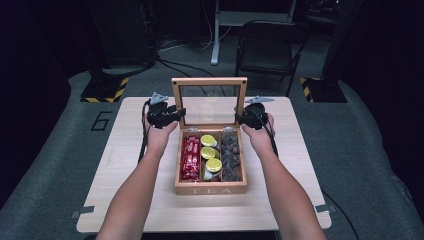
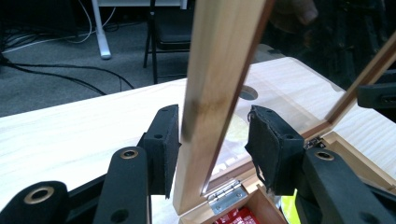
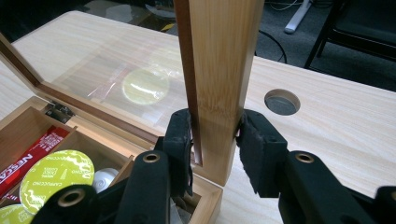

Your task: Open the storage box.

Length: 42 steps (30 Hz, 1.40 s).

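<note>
A wooden tea box [image 1: 210, 189] stands mid-table with its glass-paned lid [image 1: 210, 82] raised upright. Inside are red sachets [image 1: 190, 157], yellow-topped capsules [image 1: 210, 152] and dark wrapped pieces [image 1: 231, 155]. My left gripper [image 1: 176, 114] straddles the lid's left frame rail [image 2: 224, 56]; in the left gripper view [image 2: 215, 116] one pad lies against the wood and the other stands off it, so it is open. My right gripper [image 1: 242, 117] is shut on the lid's right frame rail [image 3: 224, 56], both pads pressed on the wood just above the box corner [image 3: 215, 119].
The light wooden table [image 1: 125, 200] has a round cable hole [image 3: 281, 101] beyond the box. A black chair [image 1: 265, 45] and a white desk leg [image 1: 216, 30] stand behind the table. Yellow-and-black striped bases [image 1: 105, 90] flank the back.
</note>
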Tool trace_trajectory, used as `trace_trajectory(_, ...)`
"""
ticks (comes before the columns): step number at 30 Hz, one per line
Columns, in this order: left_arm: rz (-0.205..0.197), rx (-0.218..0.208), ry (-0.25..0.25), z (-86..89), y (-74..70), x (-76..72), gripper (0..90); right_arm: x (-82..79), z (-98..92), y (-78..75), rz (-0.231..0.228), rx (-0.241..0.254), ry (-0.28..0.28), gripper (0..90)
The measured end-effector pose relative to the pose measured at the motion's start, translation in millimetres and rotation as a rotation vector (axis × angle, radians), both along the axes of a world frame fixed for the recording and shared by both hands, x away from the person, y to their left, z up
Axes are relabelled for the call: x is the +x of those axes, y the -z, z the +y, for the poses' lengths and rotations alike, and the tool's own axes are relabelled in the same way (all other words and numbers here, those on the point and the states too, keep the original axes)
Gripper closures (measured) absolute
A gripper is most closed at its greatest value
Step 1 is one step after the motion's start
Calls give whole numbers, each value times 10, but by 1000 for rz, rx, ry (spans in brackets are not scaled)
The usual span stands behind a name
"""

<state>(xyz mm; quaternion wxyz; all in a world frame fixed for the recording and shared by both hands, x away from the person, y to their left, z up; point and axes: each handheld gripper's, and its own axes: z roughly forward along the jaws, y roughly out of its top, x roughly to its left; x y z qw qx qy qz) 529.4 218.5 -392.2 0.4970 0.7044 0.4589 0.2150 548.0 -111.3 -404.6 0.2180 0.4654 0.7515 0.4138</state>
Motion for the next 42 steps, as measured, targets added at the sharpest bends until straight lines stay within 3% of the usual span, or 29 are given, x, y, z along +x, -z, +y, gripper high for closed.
trace_trajectory(11, 29, 6, 13, 29, 63, -50, 509, 38, 22, 13, 1, 14, 29, 645)
trace_trajectory(23, 13, 6, 46, 28, 67, -103, 510, 105, 19, 27, 20, 18, 42, 648)
trace_trajectory(25, 17, 13, 55, 34, 68, -109, 510, 111, 16, 33, 24, 17, 44, 676)
trace_trajectory(26, 15, 10, 55, 31, 77, -128, 510, 121, -17, 44, 43, 13, 53, 749)
trace_trajectory(29, 13, 12, 59, 33, 74, -137, 510, 133, -20, 57, 53, 42, 46, 774)
trace_trajectory(31, 14, 10, 59, 29, 65, -147, 510, 130, 2, 46, 44, 58, 27, 762)
trace_trajectory(35, 7, 16, 65, 42, 46, -162, 510, 127, 76, 34, 22, 31, 26, 728)
trace_trajectory(42, 11, 26, 75, 30, 34, -197, 509, 98, 73, 27, 33, 20, 34, 690)
